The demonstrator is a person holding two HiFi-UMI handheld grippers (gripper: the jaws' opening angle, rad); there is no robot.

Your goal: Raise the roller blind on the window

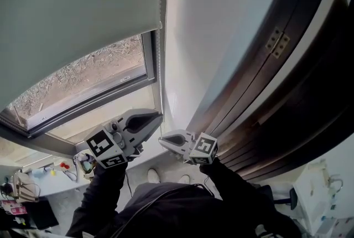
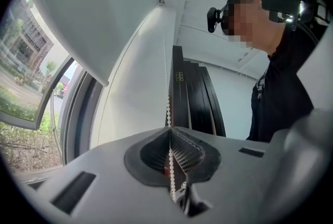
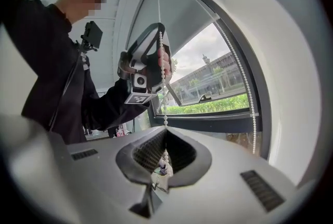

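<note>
Left tool (image 2: 169, 132) clamped on bead chain (image 2: 168, 103), right tool (image 3: 165, 129) clamped below, roller blind (image 1: 72, 4) partly down

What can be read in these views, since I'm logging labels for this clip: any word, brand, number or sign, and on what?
No readable word, number, brand or sign in any view.
Left cube on the left gripper: black-and-white square patterns, no letters.
Right cube on the right gripper: the same.
Small things on the desk: too small to read.
</note>
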